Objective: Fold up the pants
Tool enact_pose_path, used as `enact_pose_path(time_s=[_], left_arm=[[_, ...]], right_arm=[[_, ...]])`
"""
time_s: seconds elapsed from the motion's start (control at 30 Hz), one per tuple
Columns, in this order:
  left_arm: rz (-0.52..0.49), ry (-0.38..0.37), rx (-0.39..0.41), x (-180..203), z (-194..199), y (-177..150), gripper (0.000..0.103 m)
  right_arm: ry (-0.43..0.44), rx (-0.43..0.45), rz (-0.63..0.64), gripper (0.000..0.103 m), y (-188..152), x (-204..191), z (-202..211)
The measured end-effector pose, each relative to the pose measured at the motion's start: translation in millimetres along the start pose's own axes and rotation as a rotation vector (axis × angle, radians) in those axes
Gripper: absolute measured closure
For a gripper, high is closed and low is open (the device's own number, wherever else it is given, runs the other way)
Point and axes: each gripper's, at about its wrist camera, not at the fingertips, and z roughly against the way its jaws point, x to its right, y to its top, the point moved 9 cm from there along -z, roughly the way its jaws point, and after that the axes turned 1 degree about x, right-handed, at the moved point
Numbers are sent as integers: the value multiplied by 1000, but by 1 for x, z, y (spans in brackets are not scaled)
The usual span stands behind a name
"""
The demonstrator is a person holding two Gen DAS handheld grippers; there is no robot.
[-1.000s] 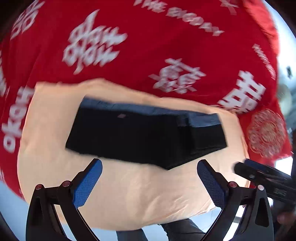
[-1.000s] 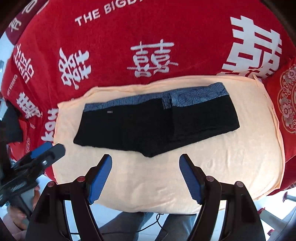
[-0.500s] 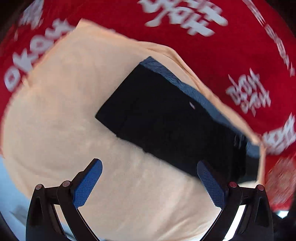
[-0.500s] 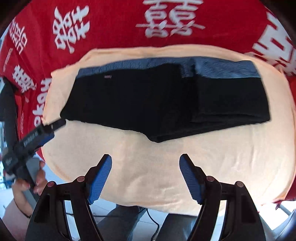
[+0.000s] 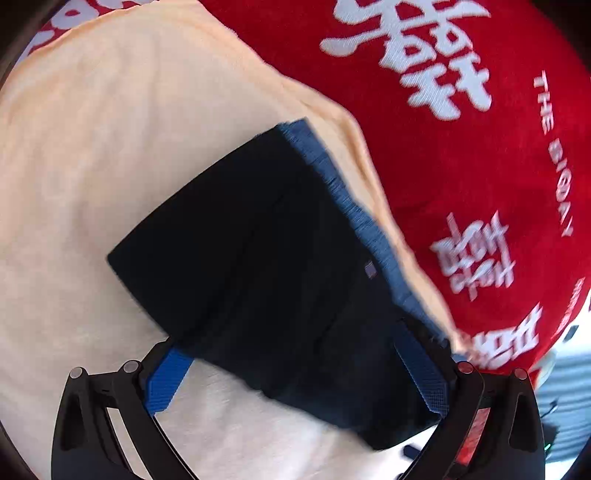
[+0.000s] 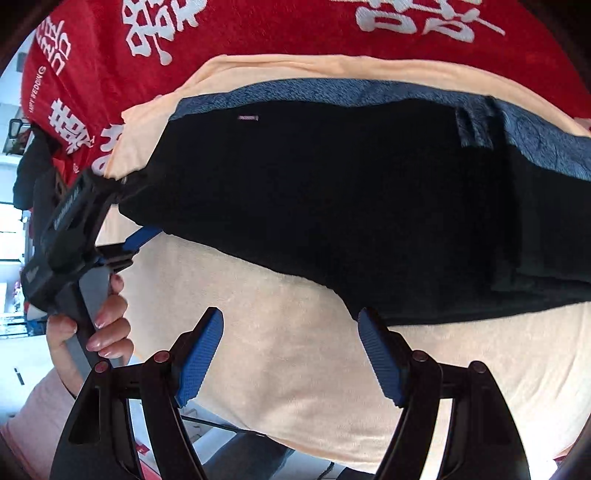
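Note:
Black shorts with a blue patterned waistband (image 6: 332,192) lie flat on a peach cloth (image 6: 295,369); their right part is folded over. My left gripper (image 5: 295,373) is open with its jaws straddling the shorts' left end (image 5: 258,266); it also shows at the left of the right wrist view (image 6: 125,221), held by a hand. My right gripper (image 6: 291,354) is open and empty over the peach cloth, just in front of the shorts' lower hem.
A red blanket with white characters (image 6: 258,26) covers the surface beneath the peach cloth (image 5: 92,147). The cloth's front edge hangs over the table edge, with floor and a cable (image 6: 221,428) below.
Both grippers have moved closer to the shorts. My left gripper swung round to the shorts' left end and now has its open jaws around it.

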Motion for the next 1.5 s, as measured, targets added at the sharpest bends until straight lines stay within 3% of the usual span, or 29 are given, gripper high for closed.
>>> enact_pose_path(time_s=[0.03, 0.13, 0.2, 0.23, 0.27, 0.3, 0.4, 0.53, 0.6, 0.67, 0.83, 0.97, 1.0, 1.03, 1.1, 1.27, 1.5], left_arm=[[-9, -3, 14, 6, -2, 4, 0], [-23, 101, -23, 1, -23, 6, 0], [-39, 136, 1, 5, -23, 9, 3], [-62, 179, 15, 8, -22, 10, 10], [-91, 226, 23, 8, -21, 11, 41], [-148, 295, 14, 8, -22, 12, 64], [-253, 330, 34, 17, -18, 11, 69], [-624, 482, 134, 58, -12, -8, 69], [-717, 519, 155, 70, -13, -17, 69], [-763, 538, 169, 74, -12, -20, 69], [-816, 553, 182, 78, -10, -18, 69], [-832, 546, 189, 81, -8, -23, 69], [-835, 546, 191, 83, -8, -23, 69], [-835, 544, 187, 84, -8, -23, 69], [-828, 536, 164, 86, -9, -26, 69], [-922, 497, 219, 134, 9, -39, 69], [-1068, 410, 262, 237, 18, -92, 69]], right_arm=[[0, 10, -2, 24, 4, 1, 3], [-5, 40, -9, 24, 22, 4, 14], [-5, 53, -13, 24, 36, 5, 22], [-4, 59, -10, 24, 44, 4, 27], [-3, 61, -4, 24, 51, 3, 30], [-2, 59, 7, 24, 62, 0, 34], [14, 42, 53, 24, 96, -20, 41], [51, -48, 159, 24, 149, -69, 42], [52, -128, 203, 22, 162, -95, 29], [30, -260, 282, 21, 169, -128, 4], [-33, -427, 473, 21, 160, -190, -49], [-141, -526, 533, 21, 145, -191, -83], [-167, -540, 535, 26, 144, -186, -88], [-196, -541, 537, 59, 144, -177, -91], [-195, -508, 519, 84, 146, -168, -85], [-30, -326, 449, 86, 149, -148, -26], [247, -84, 230, 86, 141, -61, 87]])
